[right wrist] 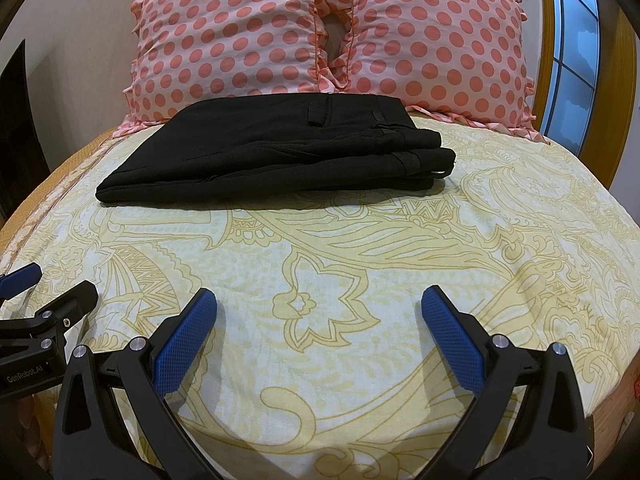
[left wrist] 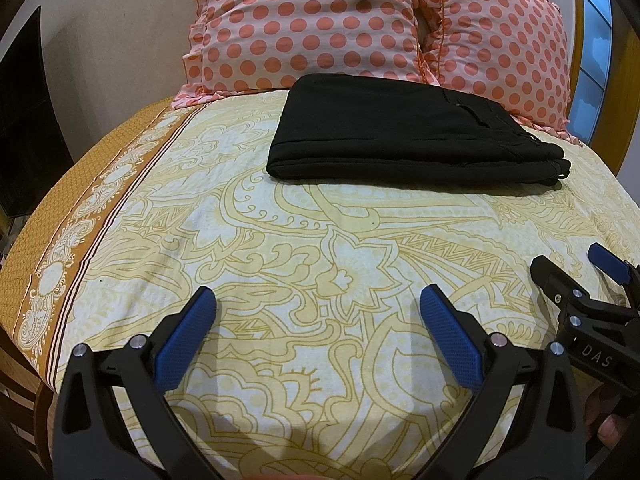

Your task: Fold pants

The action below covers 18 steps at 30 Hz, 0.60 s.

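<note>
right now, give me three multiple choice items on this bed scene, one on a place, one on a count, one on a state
1. Where do the black pants lie?
A. on the floor
B. on the bed sheet in front of the pillows
C. on top of the pillows

2. How many dotted pillows show?
A. one
B. two
C. four

3. How do the pants lie?
A. folded into a flat stack
B. spread out full length
C. held in the grippers

Answers:
1 B, the pants rest on the sheet just below the pillows.
2 B, two pillows stand side by side.
3 A, layered edges show, and the left gripper and right gripper are open and empty.
</note>
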### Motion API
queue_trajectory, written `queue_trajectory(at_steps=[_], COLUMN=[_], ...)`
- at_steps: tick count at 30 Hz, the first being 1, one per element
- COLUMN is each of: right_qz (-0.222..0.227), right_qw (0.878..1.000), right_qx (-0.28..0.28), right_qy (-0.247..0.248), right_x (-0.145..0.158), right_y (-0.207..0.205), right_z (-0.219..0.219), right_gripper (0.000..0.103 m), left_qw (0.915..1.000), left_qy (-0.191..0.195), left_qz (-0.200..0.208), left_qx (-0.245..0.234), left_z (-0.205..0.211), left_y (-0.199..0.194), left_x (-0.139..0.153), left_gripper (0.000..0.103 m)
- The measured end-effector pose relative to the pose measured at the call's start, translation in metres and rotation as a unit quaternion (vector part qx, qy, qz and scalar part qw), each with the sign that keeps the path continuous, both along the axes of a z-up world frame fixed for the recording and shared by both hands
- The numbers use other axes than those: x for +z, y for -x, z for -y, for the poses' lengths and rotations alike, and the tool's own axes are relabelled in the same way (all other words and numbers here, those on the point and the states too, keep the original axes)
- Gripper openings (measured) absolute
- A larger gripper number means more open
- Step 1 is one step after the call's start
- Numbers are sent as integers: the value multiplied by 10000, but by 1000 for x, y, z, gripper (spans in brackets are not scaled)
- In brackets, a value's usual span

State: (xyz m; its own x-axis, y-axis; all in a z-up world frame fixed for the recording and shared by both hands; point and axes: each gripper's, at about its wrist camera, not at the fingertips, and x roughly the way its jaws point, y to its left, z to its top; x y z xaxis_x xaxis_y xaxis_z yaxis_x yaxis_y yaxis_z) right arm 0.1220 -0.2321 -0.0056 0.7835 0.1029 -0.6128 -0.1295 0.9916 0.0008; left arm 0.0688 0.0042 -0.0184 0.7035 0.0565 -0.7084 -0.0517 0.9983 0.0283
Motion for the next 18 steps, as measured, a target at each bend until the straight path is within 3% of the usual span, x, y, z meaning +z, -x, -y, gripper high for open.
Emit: queue_trajectory(at_steps=[18], right_qz=[7], right_qw=[10000], right_qx=[-12], right_qy=[-2], right_x=[0], right_y=[0], right_z=[0], right_gripper=[102], left_qw=[10000], left_qy=[3], left_qz=[-35], left_qx=[-7], left_z=[-1], left_y=[0], left_x=[1], left_gripper=[101])
